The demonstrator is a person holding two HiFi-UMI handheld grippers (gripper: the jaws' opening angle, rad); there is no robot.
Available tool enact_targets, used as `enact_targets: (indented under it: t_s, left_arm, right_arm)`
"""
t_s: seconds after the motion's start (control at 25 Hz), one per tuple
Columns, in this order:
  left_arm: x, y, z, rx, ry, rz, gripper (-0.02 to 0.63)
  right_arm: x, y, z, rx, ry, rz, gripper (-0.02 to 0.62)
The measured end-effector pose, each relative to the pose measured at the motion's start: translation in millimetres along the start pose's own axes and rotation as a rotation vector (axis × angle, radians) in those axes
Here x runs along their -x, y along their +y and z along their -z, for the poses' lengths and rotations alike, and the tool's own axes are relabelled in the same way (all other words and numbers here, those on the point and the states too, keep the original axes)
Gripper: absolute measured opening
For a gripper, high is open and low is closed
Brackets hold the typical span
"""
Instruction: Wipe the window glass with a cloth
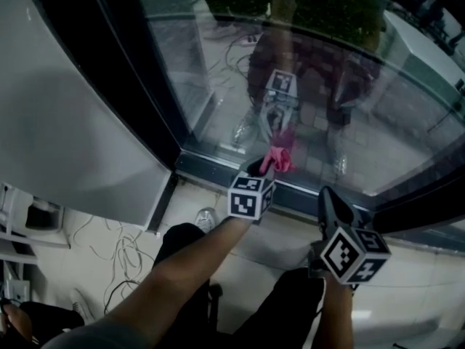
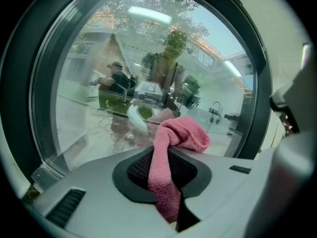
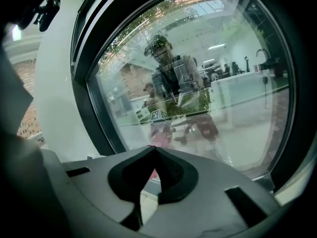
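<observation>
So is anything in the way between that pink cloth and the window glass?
Nothing visible. The left tool is shut on the pink cloth, whose bunched end sits right up at the window glass, low on the pane, with no object between them.

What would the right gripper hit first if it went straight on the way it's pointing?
Most likely the window glass, low down near its bottom frame. The right gripper is empty, jaws together, with nothing between it and the glass. Depth is unclear, so it might catch the frame instead.
</observation>
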State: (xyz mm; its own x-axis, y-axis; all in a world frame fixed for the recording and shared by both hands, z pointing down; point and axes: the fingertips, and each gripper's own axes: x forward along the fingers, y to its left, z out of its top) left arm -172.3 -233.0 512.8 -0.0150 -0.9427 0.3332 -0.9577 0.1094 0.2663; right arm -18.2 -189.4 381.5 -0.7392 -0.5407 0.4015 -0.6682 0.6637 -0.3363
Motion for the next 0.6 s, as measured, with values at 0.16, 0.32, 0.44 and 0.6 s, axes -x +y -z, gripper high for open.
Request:
enact_targets:
  t_s: [0.16,0.32,0.44,0.6]
  left_arm:
    - [8.7,26.2,-7.6,-0.009,-0.006,-0.025,0.06]
    - [21.1,63.3,-11.7,0.007,-0.009,-0.069,0.06]
    - [30.1,93.2,-15.4,0.029,-0.011,-0.106,0.06]
    - [37.2,121.3,-16.8,0.033,-0.006,-0.132,0.06]
  right_arm:
    - [-16.8,18.9,-1.2,0.021,0.013,-0.019,0.005]
    - [-35.3,42.8,4.9,0.036,0.043,-0.057,0.005]
    - [-47.8,58.4,4.0,0.055,0.047,-0.068,0.005]
    - [-63.8,78.4,10.5,0.06,0.073,-0.107,0.005]
